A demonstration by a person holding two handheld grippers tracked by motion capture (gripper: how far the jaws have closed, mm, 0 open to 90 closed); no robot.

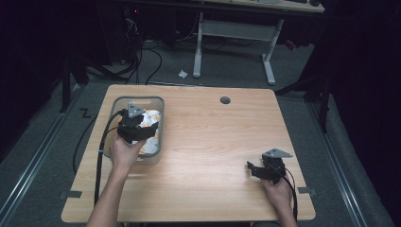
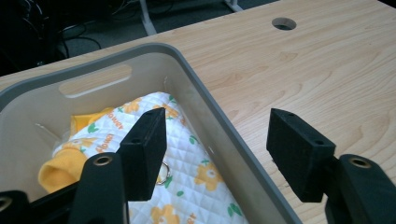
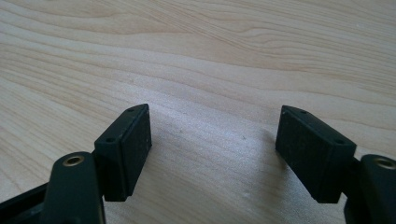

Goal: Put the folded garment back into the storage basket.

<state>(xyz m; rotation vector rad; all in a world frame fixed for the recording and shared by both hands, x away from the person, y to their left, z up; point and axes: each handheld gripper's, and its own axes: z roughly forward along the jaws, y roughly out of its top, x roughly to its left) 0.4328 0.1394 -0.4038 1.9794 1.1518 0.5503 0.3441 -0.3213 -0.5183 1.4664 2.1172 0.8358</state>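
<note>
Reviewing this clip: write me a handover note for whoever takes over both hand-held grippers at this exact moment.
Left hand-held gripper: open, holding nothing, its jaws astride the bin's right wall, one inside over the cloth, one outside over the table.
Right hand-held gripper: open, holding nothing, low over bare table at the near right.
Things: grey plastic bin at the table's left; a quilted white cloth with yellow flowers lies inside it, with something yellow beside it.
Done: nothing gripped yet.
Left: probably grasping the cloth or the bin wall; I cannot tell which.
</note>
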